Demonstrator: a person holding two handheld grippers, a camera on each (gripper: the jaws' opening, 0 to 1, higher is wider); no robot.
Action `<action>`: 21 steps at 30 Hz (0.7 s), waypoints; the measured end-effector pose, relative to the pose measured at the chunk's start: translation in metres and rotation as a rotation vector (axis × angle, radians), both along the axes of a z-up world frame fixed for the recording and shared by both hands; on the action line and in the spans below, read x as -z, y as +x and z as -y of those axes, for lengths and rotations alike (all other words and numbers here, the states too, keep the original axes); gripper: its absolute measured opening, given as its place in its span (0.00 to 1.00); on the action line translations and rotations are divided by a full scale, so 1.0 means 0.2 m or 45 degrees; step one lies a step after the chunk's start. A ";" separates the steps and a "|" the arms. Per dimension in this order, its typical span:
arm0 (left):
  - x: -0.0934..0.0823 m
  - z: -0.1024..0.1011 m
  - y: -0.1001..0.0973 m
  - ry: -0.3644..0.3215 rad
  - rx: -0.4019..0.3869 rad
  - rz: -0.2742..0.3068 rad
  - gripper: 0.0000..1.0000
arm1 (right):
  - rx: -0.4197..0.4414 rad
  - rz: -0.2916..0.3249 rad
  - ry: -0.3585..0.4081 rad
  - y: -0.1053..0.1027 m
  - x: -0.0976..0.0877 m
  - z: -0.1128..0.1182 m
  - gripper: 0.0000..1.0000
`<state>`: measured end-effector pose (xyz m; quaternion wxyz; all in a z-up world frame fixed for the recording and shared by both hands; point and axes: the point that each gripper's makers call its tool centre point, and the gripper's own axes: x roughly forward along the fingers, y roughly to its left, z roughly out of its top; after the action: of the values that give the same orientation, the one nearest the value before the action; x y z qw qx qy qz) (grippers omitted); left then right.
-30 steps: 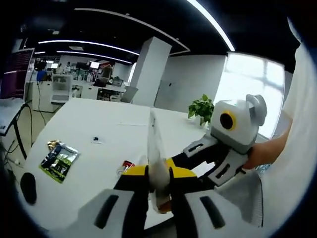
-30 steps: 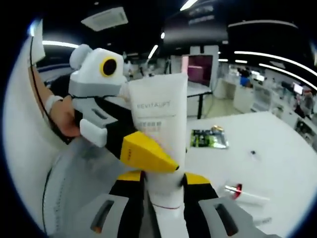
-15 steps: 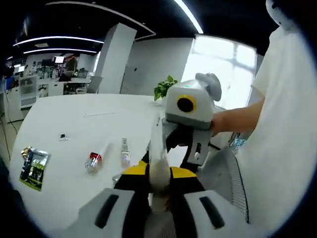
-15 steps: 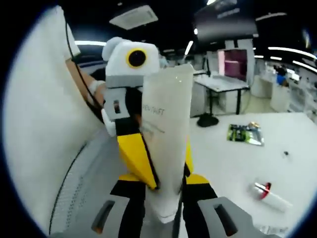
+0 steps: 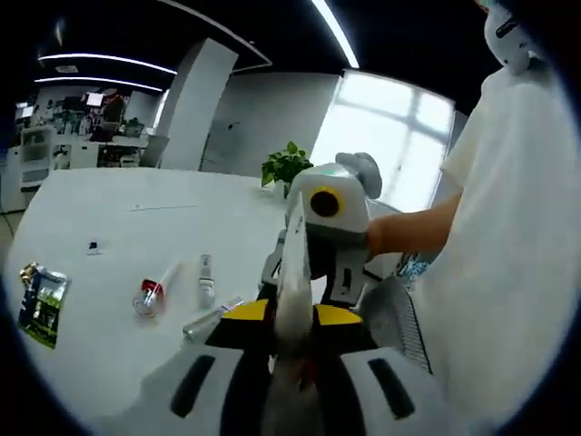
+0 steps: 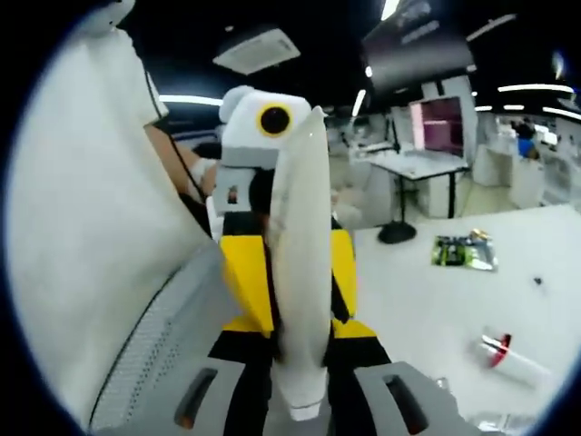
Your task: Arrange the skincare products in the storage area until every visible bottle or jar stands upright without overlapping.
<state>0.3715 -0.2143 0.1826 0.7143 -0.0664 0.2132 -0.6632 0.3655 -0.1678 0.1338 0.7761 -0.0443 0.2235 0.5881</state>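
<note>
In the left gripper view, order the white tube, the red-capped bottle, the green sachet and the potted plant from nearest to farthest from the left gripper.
1. white tube, clamped between the left gripper jaws, centre.
2. red-capped bottle, lying on the table to the left.
3. green sachet, farther left near the table edge.
4. potted plant, at the table's far side, upper centre.

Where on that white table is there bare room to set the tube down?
The widest bare patch of the white table lies beyond the small bottles, toward the potted plant. Another lies between the green packet and the red-capped tube. It is crowded near the hand-held gripper, where bottles cluster beside the held tube.
</note>
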 end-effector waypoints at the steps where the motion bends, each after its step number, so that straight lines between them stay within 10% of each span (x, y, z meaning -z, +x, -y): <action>1: -0.01 -0.01 0.02 -0.014 -0.024 -0.008 0.13 | 0.028 0.006 -0.003 0.02 0.00 0.01 0.16; 7: -0.04 -0.03 0.10 -0.052 -0.116 -0.003 0.16 | 0.205 0.001 0.036 0.11 -0.03 0.04 0.15; 21: -0.01 -0.01 0.03 0.001 -0.038 0.076 0.10 | 0.102 -0.072 0.070 0.04 -0.05 -0.01 0.19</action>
<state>0.3778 -0.2114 0.1840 0.7301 -0.0496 0.1910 -0.6543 0.3738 -0.1663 0.1437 0.7932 0.0025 0.2309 0.5635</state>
